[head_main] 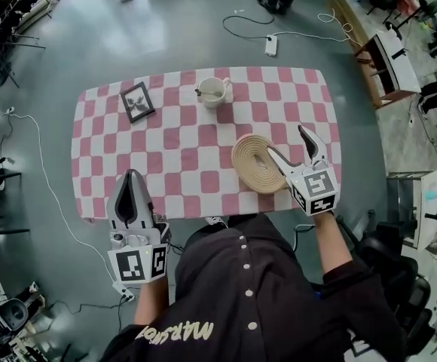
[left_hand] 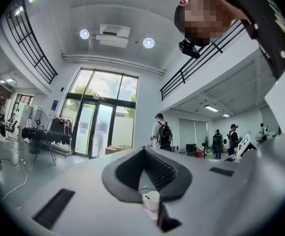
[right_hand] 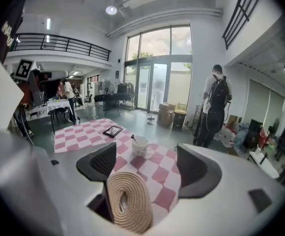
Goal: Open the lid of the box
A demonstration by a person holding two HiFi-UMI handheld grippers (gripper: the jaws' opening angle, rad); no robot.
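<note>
Holding the left gripper (head_main: 132, 178) low at the near left edge of the counter (head_main: 181, 145), well apart from everything on it. Pressing its fingers (left_hand: 118, 178) together on nothing, likely waiting in reserve to steady the box

Leaving open cloth between that gripper and the small picture frame (head_main: 137, 101) lying flat toward the far left. Leaving more between the frame and the cup (head_main: 214, 91), standing near the far edge with a spoon in it; neither crowding the work

Showing the task's thing, a round woven box (head_main: 256, 164), sitting on the near right part of the counter and seemingly wearing its lid, though not separating lid from body clearly in any view

Poising the right gripper (head_main: 285, 139) over the box's right rim, spreading its fingers wide and gripping nothing. Setting one finger above the woven top and the other out over bare cloth, probably straddling the rim to pinch the lid's edge; not revealing whether the inner finger is touching

Offering free cloth behind and left of the box for setting a lid down, but giving little room on the right and near sides, with the counter's edges lying close there
</note>
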